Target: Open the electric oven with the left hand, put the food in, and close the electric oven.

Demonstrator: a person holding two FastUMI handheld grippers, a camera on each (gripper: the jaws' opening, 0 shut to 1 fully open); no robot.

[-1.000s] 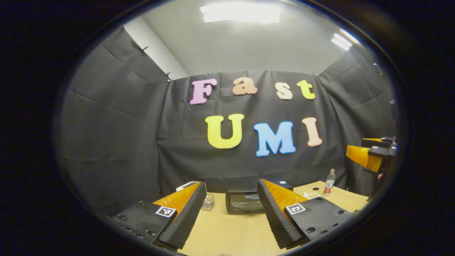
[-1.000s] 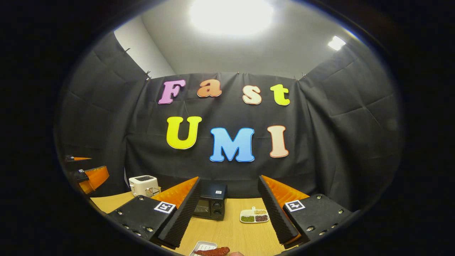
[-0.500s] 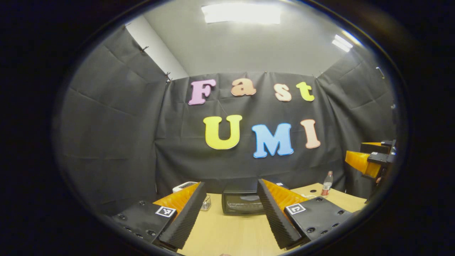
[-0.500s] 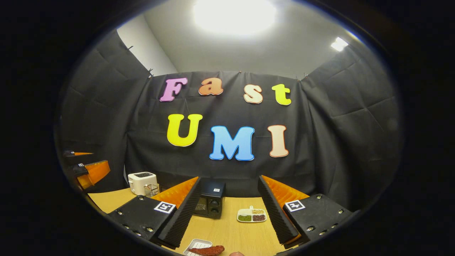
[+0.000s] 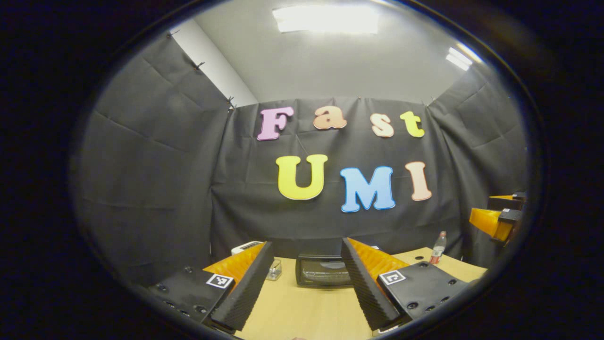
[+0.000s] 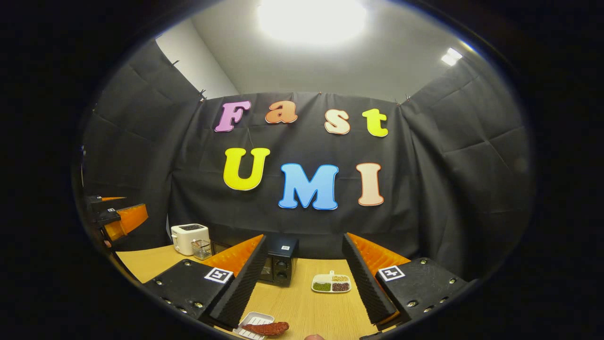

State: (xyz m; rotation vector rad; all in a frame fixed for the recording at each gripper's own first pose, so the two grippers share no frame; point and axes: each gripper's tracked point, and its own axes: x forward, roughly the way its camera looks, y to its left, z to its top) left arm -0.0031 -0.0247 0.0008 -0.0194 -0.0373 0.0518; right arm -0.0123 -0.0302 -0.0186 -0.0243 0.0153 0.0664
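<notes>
In the left gripper view, the left gripper (image 5: 306, 278) is held above the table (image 5: 306, 311) with its fingers apart and nothing between them, and the oven (image 5: 323, 270) is framed in the gap, standing at the far side of the table with its door closed. The task is judged to be at its first step, the approach to the oven; the next move calls for the fingers to be brought to the top of the door, closed on the handle there, and pulled out and down. The oven is a dark boxy shape with a glossy glass front; the table is pale wood with a fine grain; a toaster (image 5: 245, 246), a small glass (image 5: 275, 270) and a bottle (image 5: 438, 247) stand well apart from it. In the right gripper view, the right gripper (image 6: 304, 278) is also seen with fingers apart and empty, their inner faces ribbed. The food (image 6: 265, 328), a reddish, long, rough-skinned piece, lies on a small white tray (image 6: 250, 321) close below, near the table's front edge. The oven's knob panel is seen beyond, with a divided white dish (image 6: 331, 283) of grains beside it. The left gripper is seen far off at the left.
</notes>
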